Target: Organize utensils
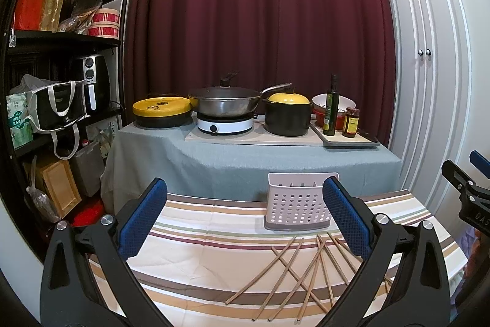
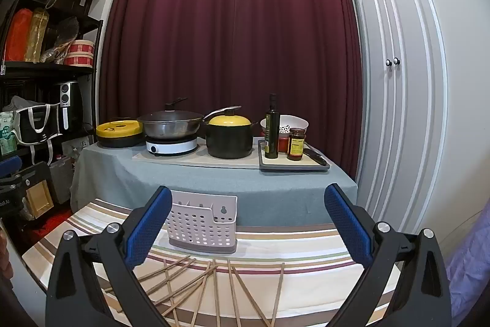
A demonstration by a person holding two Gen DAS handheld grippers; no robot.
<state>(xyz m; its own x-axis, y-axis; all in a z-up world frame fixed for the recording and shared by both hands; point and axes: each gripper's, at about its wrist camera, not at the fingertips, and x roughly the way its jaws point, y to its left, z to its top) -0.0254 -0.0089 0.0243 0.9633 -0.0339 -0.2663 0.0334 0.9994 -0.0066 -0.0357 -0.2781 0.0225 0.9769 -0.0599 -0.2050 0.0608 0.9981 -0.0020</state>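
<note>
Wooden chopsticks (image 1: 294,275) lie scattered on the striped cloth (image 1: 199,235) in the left wrist view, just before the white perforated holder (image 1: 298,204); my left gripper (image 1: 245,216) is spread wide, empty. Right wrist view: my right gripper (image 2: 248,222) likewise gapes empty above the chopsticks (image 2: 214,287). The holder (image 2: 203,224) appears empty, so I judge nothing sorted yet.

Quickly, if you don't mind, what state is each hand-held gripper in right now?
Left hand-held gripper: open, holding nothing.
Right hand-held gripper: open, holding nothing.
</note>
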